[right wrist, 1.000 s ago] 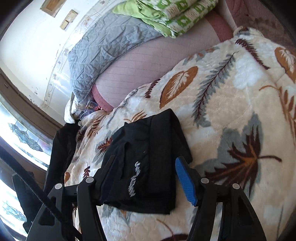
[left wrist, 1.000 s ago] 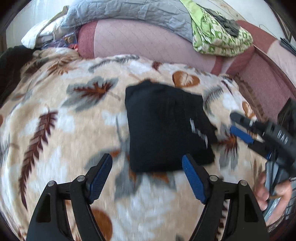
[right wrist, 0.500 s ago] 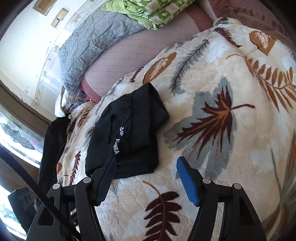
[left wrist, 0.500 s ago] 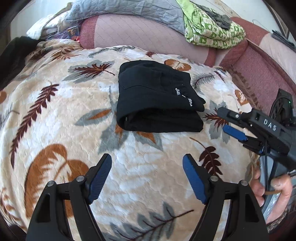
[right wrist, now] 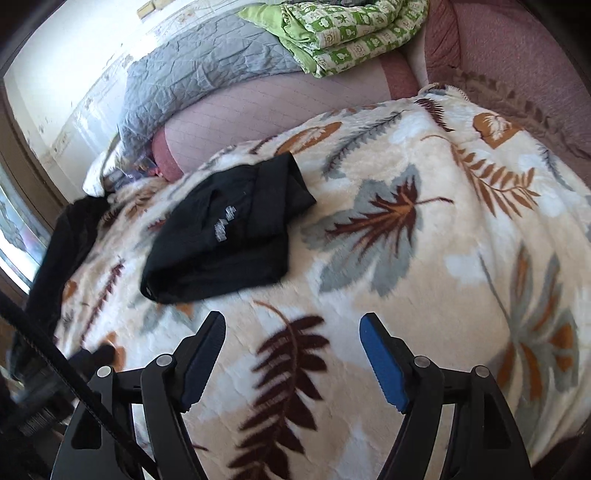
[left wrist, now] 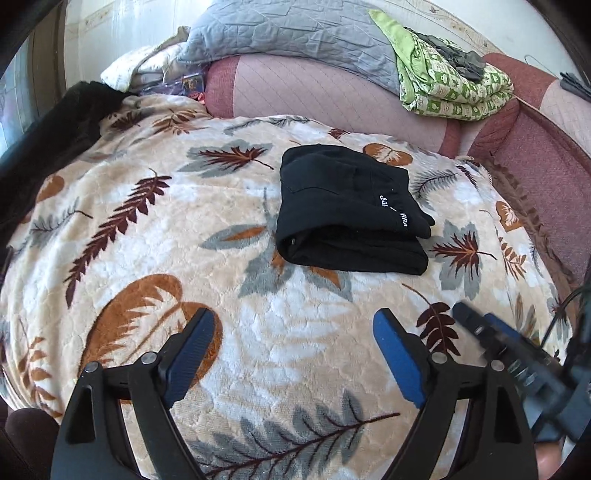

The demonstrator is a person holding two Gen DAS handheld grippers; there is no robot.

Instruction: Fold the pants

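Leaf-patterned fleece blanket [left wrist: 288,354] covers the bed on which the work is laid out. Left tool [left wrist: 291,350] hangs over bare blanket with its blue pads spread wide and nothing between them; its jaws have just been opening. Right tool [right wrist: 291,354] is likewise wide and empty, its jaws also having just opened, and it shows blurred at the lower right edge of the left view [left wrist: 491,332]. Beyond both tools, well apart from either, the black pants [left wrist: 347,214] lie near the middle of the blanket as a compact, roughly rectangular bundle of several layers, with a line of white lettering [left wrist: 393,212] on the top layer and one loose corner poking out at the right [left wrist: 424,221]. Behind the blanket runs a pink quilted bolster [left wrist: 314,92], with a grey quilt [left wrist: 295,33] and a green patterned cloth [left wrist: 450,88] resting on it. Judged from this arrangement, the folding appears complete or nearly so. The fabric looks soft, limp and light, so the stack will slump or unfold if lifted by one layer; a hold should pinch all layers together at the thick folded edge nearest the tools [left wrist: 332,254], ideally one tool toward each end. The plush blanket may drag on the cloth.
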